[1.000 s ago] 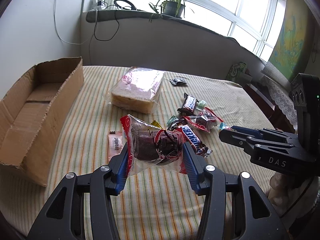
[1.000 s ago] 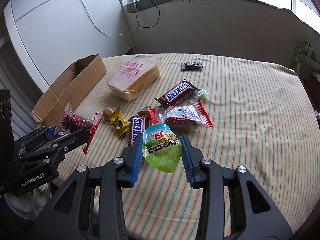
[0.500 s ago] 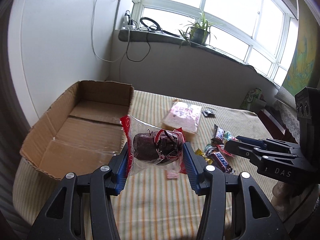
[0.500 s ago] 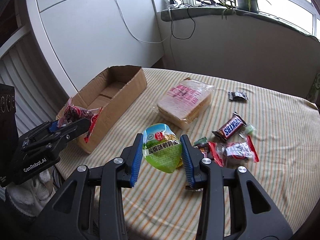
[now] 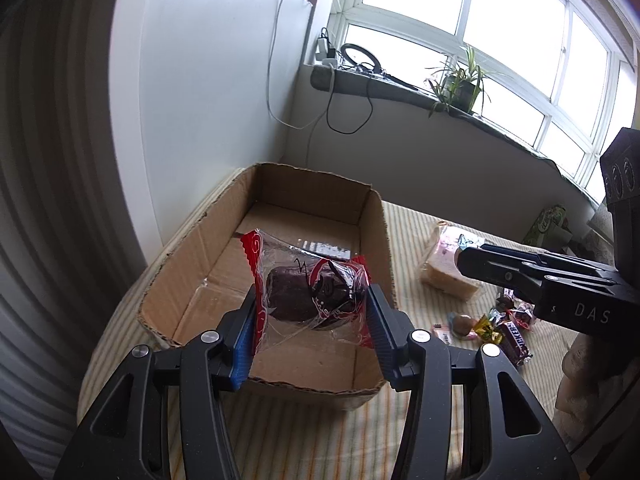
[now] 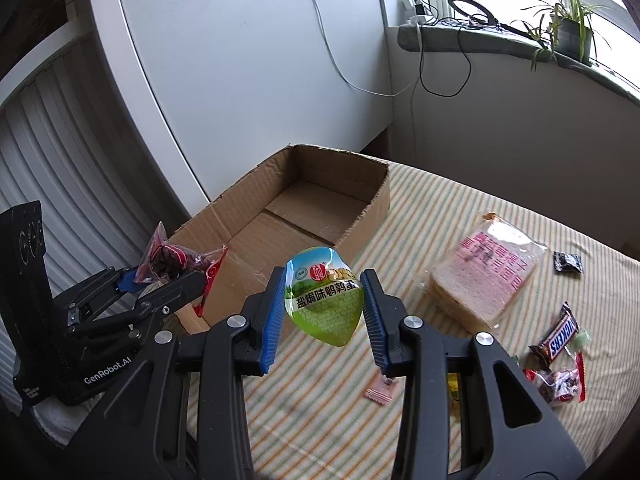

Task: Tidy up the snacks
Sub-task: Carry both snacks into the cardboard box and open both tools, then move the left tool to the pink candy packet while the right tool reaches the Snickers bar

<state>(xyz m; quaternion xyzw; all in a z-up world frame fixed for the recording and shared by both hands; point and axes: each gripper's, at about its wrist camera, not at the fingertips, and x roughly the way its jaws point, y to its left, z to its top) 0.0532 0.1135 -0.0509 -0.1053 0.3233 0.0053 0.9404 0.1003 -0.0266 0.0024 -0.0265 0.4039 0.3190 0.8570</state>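
- While pinching the red-ended snack pack (image 5: 310, 290), the left gripper (image 5: 312, 320) hovers over the cardboard box (image 5: 352, 216), ready for dropping.
- Beside the box's near corner, the right gripper (image 6: 322, 308) clamps a green pouch (image 6: 323, 300), waiting its turn.

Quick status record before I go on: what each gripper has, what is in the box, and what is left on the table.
left gripper: shut on red-edged clear packet of dark snack, in front of the box opening
right gripper: shut on green pouch, off the table, short of the box
cardboard box: open; visible floor bare
striped table: bagged bread, Snickers bar, small wrapped sweets
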